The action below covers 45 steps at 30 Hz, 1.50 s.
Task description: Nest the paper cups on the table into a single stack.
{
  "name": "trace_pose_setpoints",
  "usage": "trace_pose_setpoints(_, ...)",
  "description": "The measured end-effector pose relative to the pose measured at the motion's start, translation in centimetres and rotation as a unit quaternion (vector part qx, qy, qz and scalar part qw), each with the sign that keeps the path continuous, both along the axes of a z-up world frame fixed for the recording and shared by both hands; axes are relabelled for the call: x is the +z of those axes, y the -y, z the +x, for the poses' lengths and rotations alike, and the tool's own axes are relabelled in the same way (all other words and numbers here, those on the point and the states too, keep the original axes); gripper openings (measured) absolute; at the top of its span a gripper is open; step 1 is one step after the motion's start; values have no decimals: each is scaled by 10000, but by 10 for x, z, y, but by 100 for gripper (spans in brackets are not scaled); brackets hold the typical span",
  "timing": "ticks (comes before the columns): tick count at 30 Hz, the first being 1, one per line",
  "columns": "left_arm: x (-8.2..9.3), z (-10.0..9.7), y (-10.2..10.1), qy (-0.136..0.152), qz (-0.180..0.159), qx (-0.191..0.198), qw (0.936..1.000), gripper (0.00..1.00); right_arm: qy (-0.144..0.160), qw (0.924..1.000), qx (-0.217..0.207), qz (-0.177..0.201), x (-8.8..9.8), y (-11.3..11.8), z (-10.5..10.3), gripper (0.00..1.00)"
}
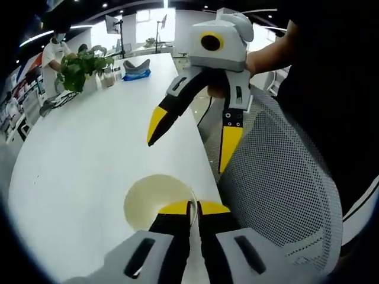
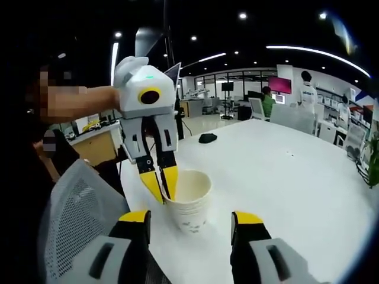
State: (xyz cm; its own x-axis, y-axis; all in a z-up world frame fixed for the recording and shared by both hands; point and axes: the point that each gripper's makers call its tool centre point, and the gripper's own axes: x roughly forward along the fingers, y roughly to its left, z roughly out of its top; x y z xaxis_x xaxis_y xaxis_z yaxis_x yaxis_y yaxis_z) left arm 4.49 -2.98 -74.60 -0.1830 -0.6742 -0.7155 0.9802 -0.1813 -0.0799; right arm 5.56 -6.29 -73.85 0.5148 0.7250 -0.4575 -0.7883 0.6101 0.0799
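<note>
Yellow tips of my left gripper (image 1: 193,208) are pinched on the rim of the cup stack (image 2: 189,201), which stands on the table (image 2: 284,177) near its edge. Several cups look nested already; I see no loose ones, so stacking seems nearly done. My right gripper (image 2: 192,219) is spread, the stack between its jaws, untouched.

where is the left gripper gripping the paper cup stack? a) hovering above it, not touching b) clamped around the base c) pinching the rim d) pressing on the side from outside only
c) The left gripper has its jaws closed on the rim of the paper cup stack, one tip inside the cup and one outside, while the right gripper waits open in front of it on the white table.
</note>
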Motion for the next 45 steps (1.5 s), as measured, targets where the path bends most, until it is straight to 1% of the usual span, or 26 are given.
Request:
trace_pose_setpoints(4,11,3,-2,157,-138,124,9997,8,7,10000,26,-3,0,-2,1,54)
trace_pose_setpoints(8,22,6,-8,288,-300,290,9987,15,26,10000,47,17,2,-4,3,54)
trace_pose_setpoints(11,27,8,-12,323,-370,429,9979,20,37,10000,59,18,2,-5,4,54)
trace_pose_setpoints(14,33,13,-20,462,-485,681,9954,26,37,10000,82,29,2,-8,5,55)
trace_pose_setpoints(18,35,21,-29,525,-634,1036,9912,35,50,9999,111,36,3,-12,5,56)
trace_pose_setpoints(21,32,28,-36,589,-772,1379,9857,42,68,9999,116,37,3,-13,6,56)
trace_pose_setpoints(24,27,31,-39,490,-921,1710,9797,51,88,9999,101,46,3,-14,7,57)
trace_pose_setpoints(26,22,31,-39,452,-970,1824,9774,57,99,9999,74,43,3,-14,8,57)
trace_pose_setpoints(29,13,30,-39,432,-1026,1971,9740,61,137,9999,-6,7,2,-14,11,57)
trace_pose_setpoints(34,0,32,-35,363,-1213,2256,9660,61,180,9998,-106,17,1,-15,14,57)
trace_pose_setpoints(39,-14,29,-28,280,-1294,2348,9630,63,166,9998,-120,59,1,-19,14,58)
trace_pose_setpoints(45,-28,33,-22,320,-1321,2459,9597,58,221,9995,-203,77,1,-23,19,57)
